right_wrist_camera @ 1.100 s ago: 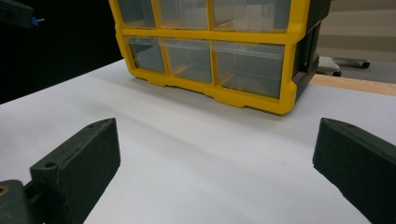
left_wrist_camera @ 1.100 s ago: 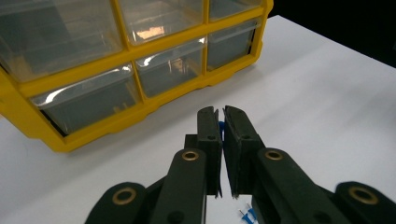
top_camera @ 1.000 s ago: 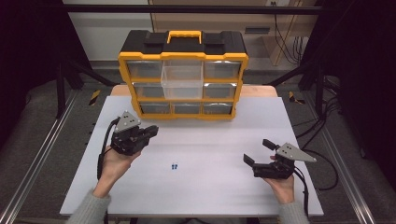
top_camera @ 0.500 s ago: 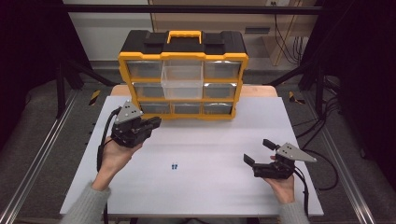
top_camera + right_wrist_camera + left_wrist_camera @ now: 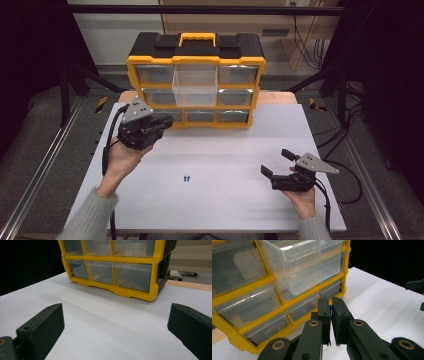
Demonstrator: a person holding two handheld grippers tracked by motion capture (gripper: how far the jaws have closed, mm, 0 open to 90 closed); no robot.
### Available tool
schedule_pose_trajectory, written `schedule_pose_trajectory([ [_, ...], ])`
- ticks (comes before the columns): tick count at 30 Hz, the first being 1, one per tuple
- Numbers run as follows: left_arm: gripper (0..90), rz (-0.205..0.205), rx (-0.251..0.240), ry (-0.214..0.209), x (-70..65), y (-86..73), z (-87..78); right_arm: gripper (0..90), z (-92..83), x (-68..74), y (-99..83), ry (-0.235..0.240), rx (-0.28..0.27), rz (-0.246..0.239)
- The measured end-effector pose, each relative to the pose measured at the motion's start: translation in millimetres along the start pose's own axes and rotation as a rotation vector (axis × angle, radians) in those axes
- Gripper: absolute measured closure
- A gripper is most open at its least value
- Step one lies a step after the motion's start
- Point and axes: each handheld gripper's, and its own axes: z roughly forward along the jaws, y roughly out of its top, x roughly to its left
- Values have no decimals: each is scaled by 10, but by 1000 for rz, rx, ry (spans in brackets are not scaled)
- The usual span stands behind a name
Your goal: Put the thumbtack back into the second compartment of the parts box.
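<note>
Holding item one: left gripper (image 5: 159, 125), raised off the table (image 5: 225, 150) in the person's left hand, jaws drawn almost together on a tiny blue piece (image 5: 330, 308) that peeps out between the pad tips in the left gripper view; narrow pinch suited to so small a part, which would slip from any wider setting. Pointed toward the yellow-and-black organiser (image 5: 196, 62), just in front of its lower left drawers, apparently to line the piece up with a compartment. Item two: clear drawer (image 5: 195, 82), middle of the upper rows, pulled well forward of its neighbours and open at the top; judged the intended destination, since no other drawer stands out. Interior looks empty, though clear walls make that hard to confirm. Item three: loose blue bits (image 5: 186, 177), lying on bare table near the middle, well apart from both hands; probably awaiting the same sorting. Item four: right gripper (image 5: 277, 162), low over the table's right side, jaws spread wide with nothing between them, aimed at the organiser's bottom row from a distance; seemingly parked clear of the left hand's path and ready for the next pick.
</note>
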Motion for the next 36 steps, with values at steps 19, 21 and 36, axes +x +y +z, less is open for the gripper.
schedule_pose_trajectory([
  [19, 842, 31, -3, 15, 8, 348, 4, 14, -1, -2, 0, 2, 4, 0],
  [21, 842, 27, -9, 16, 8, 384, 8, 14, -1, -1, 0, 2, 2, 0],
  [36, 842, 38, -13, 42, 26, 658, 106, 14, -1, -1, 1, 2, -1, 0],
])
